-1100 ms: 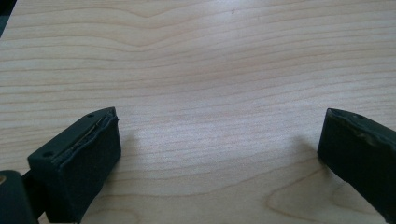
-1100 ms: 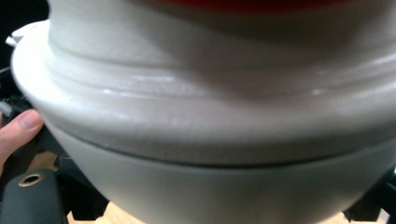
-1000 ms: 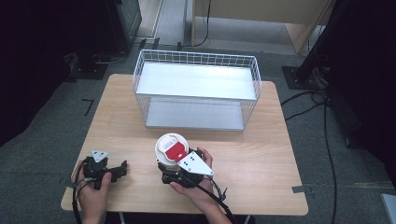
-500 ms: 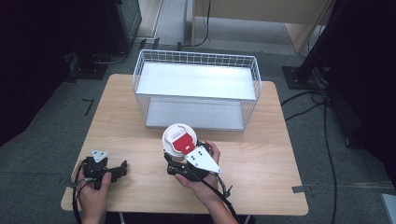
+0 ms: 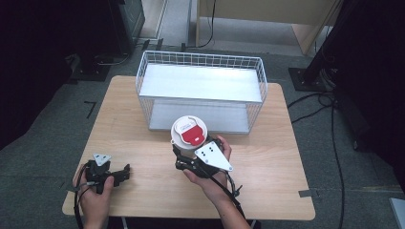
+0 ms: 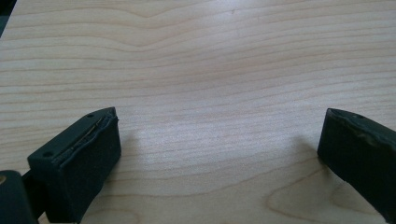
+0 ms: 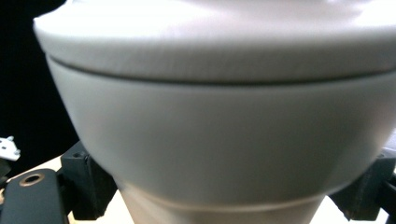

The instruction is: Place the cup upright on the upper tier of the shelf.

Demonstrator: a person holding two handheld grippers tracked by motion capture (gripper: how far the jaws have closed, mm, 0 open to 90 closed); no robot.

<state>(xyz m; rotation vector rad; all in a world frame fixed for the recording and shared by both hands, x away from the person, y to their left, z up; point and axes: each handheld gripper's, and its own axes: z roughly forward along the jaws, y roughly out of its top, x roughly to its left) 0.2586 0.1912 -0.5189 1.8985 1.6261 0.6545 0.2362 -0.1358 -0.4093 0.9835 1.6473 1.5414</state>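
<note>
My left gripper [image 5: 125, 172] rests low on the wooden table [image 5: 143, 129] near its front left corner, fingers [image 6: 79, 154] spread wide with bare wood between them. Toward the middle, my right gripper [image 5: 184, 151] has its fingers [image 7: 86, 182] clenched on the lower body of a white cup [image 5: 189, 133] (round lid, red label on top), which is tilted toward me above the table. Just beyond the cup stands a white wire basket [image 5: 200, 59], well apart from my left gripper.
</note>
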